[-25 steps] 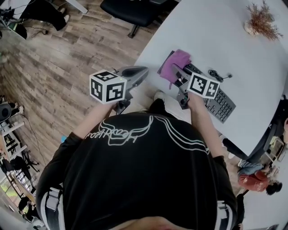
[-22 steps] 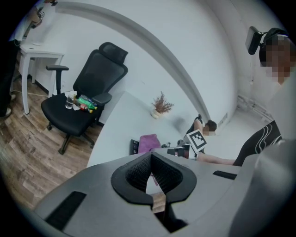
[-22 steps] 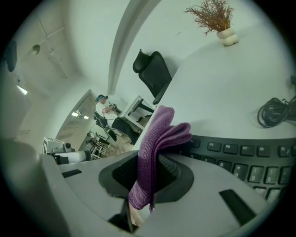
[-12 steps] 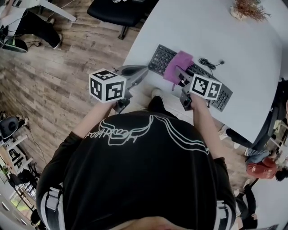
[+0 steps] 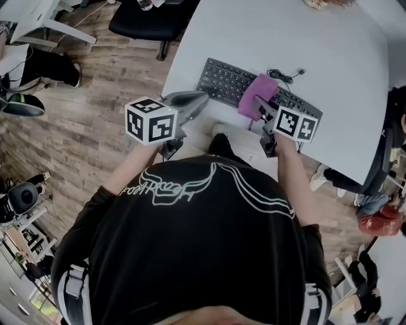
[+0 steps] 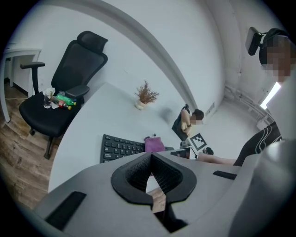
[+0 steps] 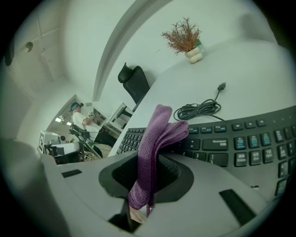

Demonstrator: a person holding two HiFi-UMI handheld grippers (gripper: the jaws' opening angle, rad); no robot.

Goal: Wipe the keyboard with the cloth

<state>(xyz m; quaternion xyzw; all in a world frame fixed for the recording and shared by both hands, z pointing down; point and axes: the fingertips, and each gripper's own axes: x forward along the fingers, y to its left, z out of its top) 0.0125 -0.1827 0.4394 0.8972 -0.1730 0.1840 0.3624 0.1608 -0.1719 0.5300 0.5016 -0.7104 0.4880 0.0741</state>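
A black keyboard (image 5: 223,80) lies near the front edge of the white table (image 5: 285,32). A purple cloth (image 5: 257,95) rests on its middle, and my right gripper (image 5: 261,103) is shut on it. In the right gripper view the cloth (image 7: 156,139) stands up from between the jaws of the right gripper (image 7: 152,159), over the keyboard (image 7: 240,143). My left gripper (image 5: 202,98) hovers off the table's front left edge, short of the keyboard. Seen from the left gripper view, the left gripper (image 6: 150,157) is shut on nothing, with the keyboard (image 6: 121,147) and the cloth (image 6: 155,144) beyond.
A coiled cable (image 5: 283,76) lies just behind the keyboard. A dried plant in a pot (image 7: 185,39) stands at the table's far side. A black office chair (image 5: 149,16) stands on the wooden floor (image 5: 95,95) at the table's left. A person (image 5: 374,216) is at the right.
My right gripper has drawn the cloth rightward along the keyboard, from its left end to its middle, baring the left keys. The left gripper has stayed put.
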